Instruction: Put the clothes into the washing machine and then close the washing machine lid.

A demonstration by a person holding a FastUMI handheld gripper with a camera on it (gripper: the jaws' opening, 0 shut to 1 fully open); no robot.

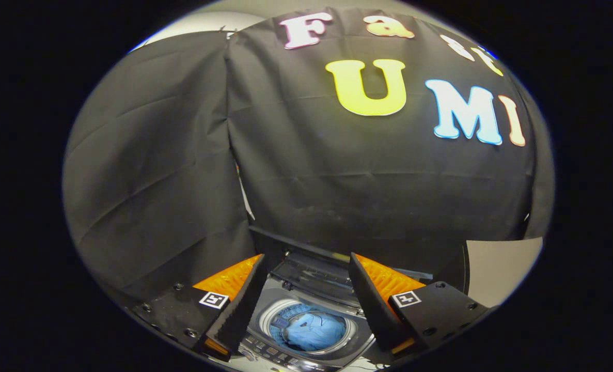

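The black cloth booth wall [337, 170] filled the far side of the scene, with a pale strip of wall [497, 263] to its right. Below it sat the grey top-loading washing machine [306, 315], its dark lid [311, 268] raised at the far side. A light blue garment [314, 330] lay inside the round steel drum [278, 318]. The gripper [306, 289] hovered above, fingers spread wide and holding nothing, the drum opening between them.
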